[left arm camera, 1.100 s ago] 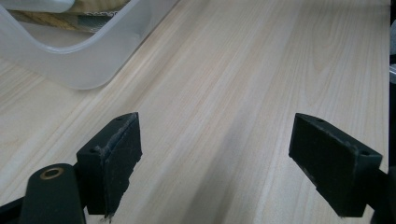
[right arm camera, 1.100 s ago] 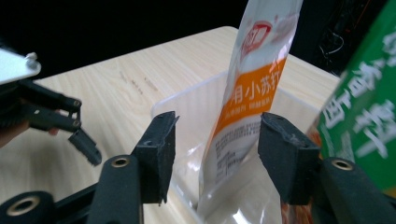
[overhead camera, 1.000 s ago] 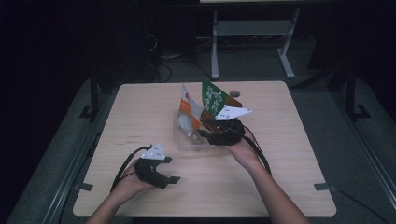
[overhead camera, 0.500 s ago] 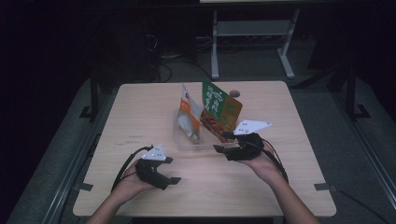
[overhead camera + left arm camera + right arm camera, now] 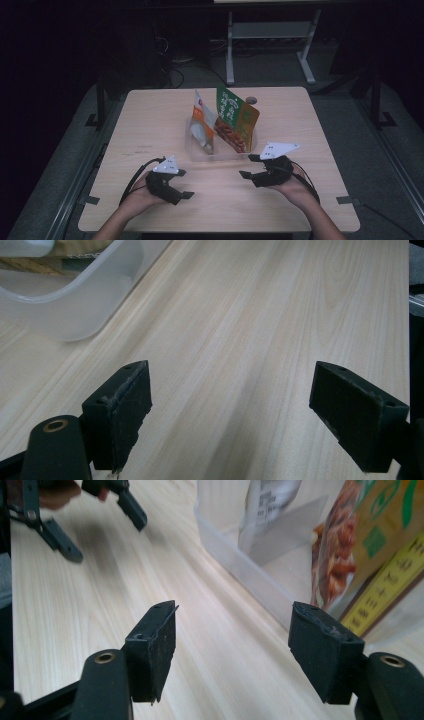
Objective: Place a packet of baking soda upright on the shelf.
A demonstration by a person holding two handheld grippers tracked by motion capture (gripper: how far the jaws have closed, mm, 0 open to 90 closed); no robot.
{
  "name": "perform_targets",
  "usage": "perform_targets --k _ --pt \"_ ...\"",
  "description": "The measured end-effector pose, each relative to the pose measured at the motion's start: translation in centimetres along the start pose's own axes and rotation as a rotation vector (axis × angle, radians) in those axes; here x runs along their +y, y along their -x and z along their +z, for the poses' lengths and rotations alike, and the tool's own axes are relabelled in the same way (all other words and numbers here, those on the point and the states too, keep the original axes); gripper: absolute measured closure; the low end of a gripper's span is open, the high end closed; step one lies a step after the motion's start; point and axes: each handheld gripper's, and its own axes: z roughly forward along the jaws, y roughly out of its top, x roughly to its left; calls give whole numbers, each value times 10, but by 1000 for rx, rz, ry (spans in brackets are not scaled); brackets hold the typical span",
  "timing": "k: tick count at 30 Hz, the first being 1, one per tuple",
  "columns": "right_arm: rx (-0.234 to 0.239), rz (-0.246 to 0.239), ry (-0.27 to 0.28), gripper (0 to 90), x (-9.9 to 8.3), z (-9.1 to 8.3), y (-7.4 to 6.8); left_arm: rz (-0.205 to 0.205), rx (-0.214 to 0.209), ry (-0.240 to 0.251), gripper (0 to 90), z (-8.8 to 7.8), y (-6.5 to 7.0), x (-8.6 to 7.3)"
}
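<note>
A clear plastic rectangular tub [image 5: 197, 152] sits at the centre of the high view on the pale wooden table [image 5: 150, 120]. Two food pouches stand in it, leaning. The left one is a white and orange pouch [image 5: 202, 122] with a red mark near its top; the right one is a green, orange and red pouch [image 5: 235, 120] with pale lettering on its green upper part, too small to read.

In the right gripper view the green pouch [image 5: 370, 555] fills the upper right, showing a photo of reddish food and yellow characters on a green band that I cannot make out. The white pouch [image 5: 272, 505] at top centre carries fine black print, also illegible.

The right gripper [image 5: 254, 166] lies in the lower right of the high view, just below the tub's near wall. Its jaws have just been opening; they stand spread with bare table between them.

The left gripper [image 5: 186, 184] rests in the lower left, well apart from the tub, jaws spread wide over bare wood. The tub's corner [image 5: 75, 305] appears at the upper left of the left gripper view.
</note>
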Motion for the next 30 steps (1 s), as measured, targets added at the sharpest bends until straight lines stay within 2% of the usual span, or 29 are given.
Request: perform_targets --k 5,9,13,18,30 --pt "3 -3 -30 327 -11 -1 -1 17 -10 -13 165 2 1 0" --pt "-15 -31 -91 322 -16 5 1 36 -23 -25 165 5 3 0" --pt "1 -35 -146 323 -22 10 4 65 -50 -47 165 10 7 -1" --pt "10 -58 -196 323 -24 15 5 91 -61 -71 165 15 10 -1" --pt "9 -59 -198 305 -25 17 5 85 -66 -74 165 17 11 -1"
